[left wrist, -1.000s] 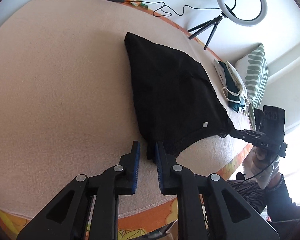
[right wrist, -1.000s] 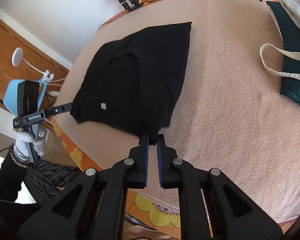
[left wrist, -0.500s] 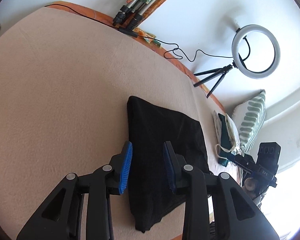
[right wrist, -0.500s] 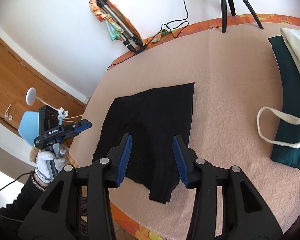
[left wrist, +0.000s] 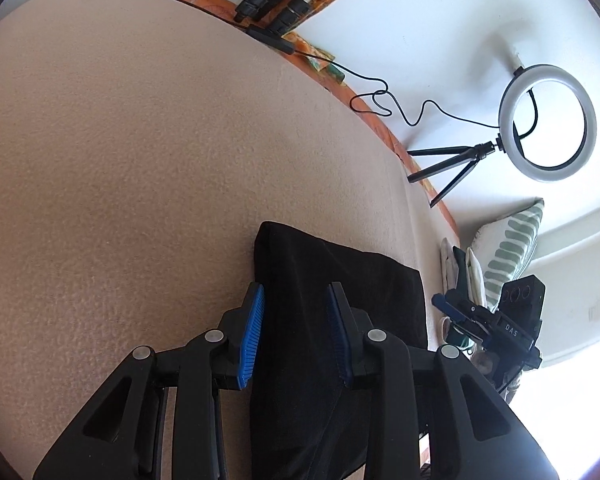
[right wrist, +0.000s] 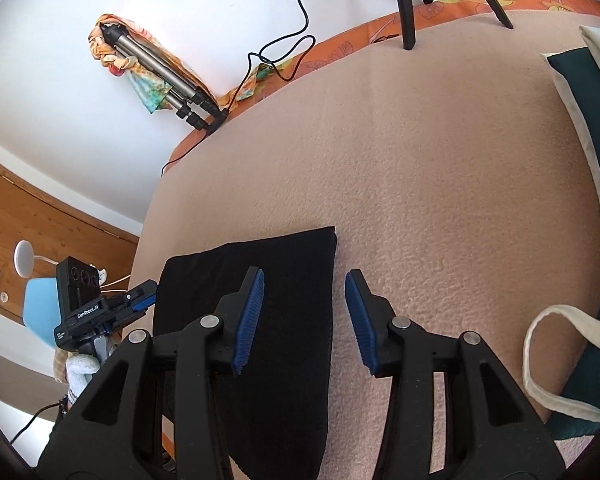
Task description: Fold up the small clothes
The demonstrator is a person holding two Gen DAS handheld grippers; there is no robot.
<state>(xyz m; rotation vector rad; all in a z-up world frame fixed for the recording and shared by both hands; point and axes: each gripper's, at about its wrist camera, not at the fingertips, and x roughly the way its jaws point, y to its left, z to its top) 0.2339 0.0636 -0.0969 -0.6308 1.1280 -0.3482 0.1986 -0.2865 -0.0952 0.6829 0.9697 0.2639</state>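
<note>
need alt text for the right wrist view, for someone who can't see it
An open right tool hovers over the right edge of a folded black garment lying flat on a beige blanket. The left tool shows at far left, a dark green bag with cream straps at right, and a folded tripod leans on the white wall behind.

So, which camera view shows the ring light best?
The left wrist view: the ring light shows whole on its tripod against the wall. The right wrist view catches only the tripod legs at the top edge.
</note>
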